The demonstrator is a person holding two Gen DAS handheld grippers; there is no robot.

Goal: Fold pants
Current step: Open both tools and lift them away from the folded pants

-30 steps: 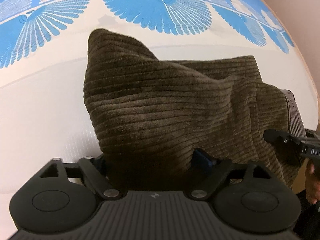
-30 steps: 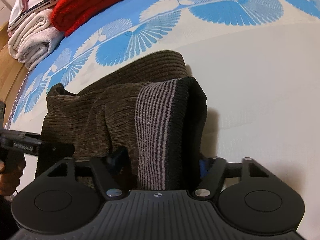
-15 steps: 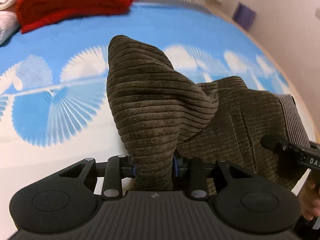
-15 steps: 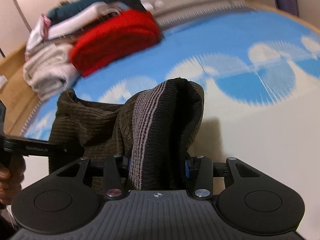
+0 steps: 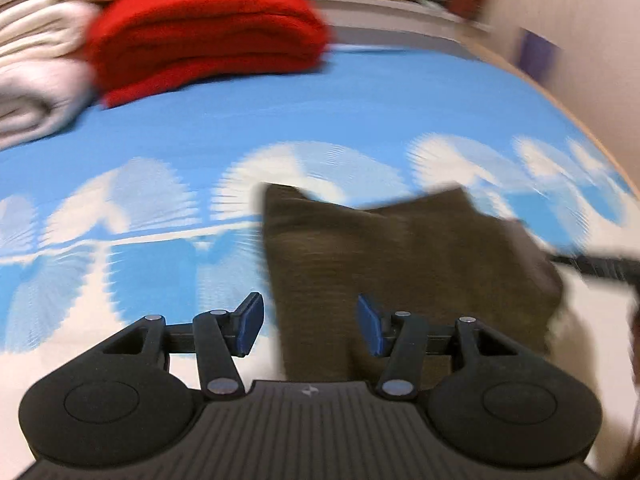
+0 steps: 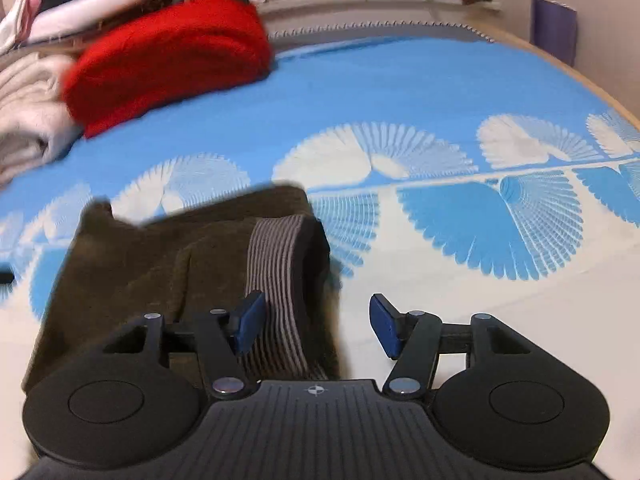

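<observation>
The left gripper [image 5: 310, 326] hangs low over the bed [image 5: 360, 112], its jaws spread wide with blue pads [image 5: 250, 322] on either side and nothing clamped between them. The dark brown corduroy pants [image 5: 400, 264] lie folded on the blue-and-white patterned cover, their near edge running down between the jaws and toward the right one, while a black part of the right gripper [image 5: 596, 266] shows blurred at the right edge beside them. Farther back on the left sit a folded red blanket [image 5: 208, 36] and pale folded towels [image 5: 36, 68], all smeared by motion blur.
</observation>
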